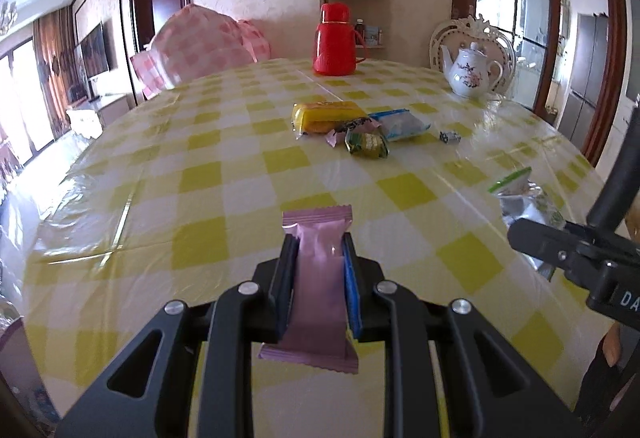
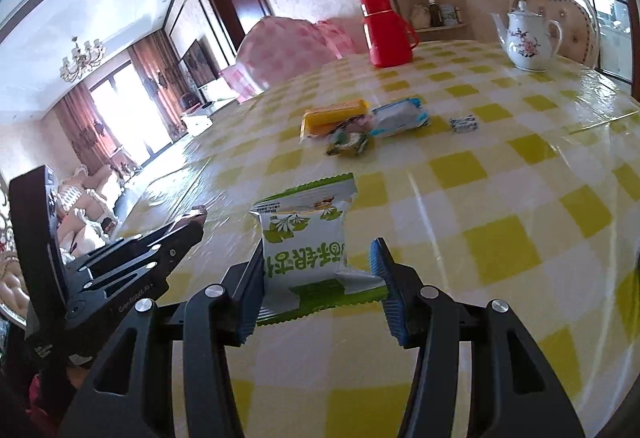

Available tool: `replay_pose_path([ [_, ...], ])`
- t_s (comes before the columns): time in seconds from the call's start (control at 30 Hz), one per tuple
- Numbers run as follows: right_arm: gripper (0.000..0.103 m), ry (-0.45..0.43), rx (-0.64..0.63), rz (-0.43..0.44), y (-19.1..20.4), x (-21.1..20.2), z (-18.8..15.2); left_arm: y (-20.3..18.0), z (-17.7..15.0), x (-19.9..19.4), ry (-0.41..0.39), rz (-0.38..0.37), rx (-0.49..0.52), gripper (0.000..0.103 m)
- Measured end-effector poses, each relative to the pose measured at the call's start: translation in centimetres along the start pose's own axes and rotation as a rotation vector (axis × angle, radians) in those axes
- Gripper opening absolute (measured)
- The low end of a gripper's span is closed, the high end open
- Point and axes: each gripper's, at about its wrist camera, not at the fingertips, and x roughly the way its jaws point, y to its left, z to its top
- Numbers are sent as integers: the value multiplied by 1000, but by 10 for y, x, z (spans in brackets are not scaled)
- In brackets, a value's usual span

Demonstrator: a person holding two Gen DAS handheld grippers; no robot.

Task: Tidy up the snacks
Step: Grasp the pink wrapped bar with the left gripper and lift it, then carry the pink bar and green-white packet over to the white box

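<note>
Left gripper (image 1: 318, 270) clamped narrow on pink wafer packet (image 1: 316, 278). Right gripper (image 2: 320, 278) half-wide, holding green-white snack bag (image 2: 306, 246). Both above checked table (image 1: 200, 173); snack pile (image 1: 352, 125) well ahead, bare cloth between.

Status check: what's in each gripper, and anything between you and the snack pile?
Left gripper shut on pink wafer pack. Right gripper holds green-white snack bag. Snack pile ahead mid-table, tablecloth bare between.
</note>
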Motion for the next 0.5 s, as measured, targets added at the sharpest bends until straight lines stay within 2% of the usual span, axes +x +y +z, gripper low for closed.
replay_pose_path([
  [0.23, 50, 30, -49, 37, 38, 1, -15, 17, -21, -32, -11, 40, 41, 22],
  [0.5, 50, 68, -141, 89, 94, 6, -31, 61, -44, -62, -8, 107, 20, 22],
])
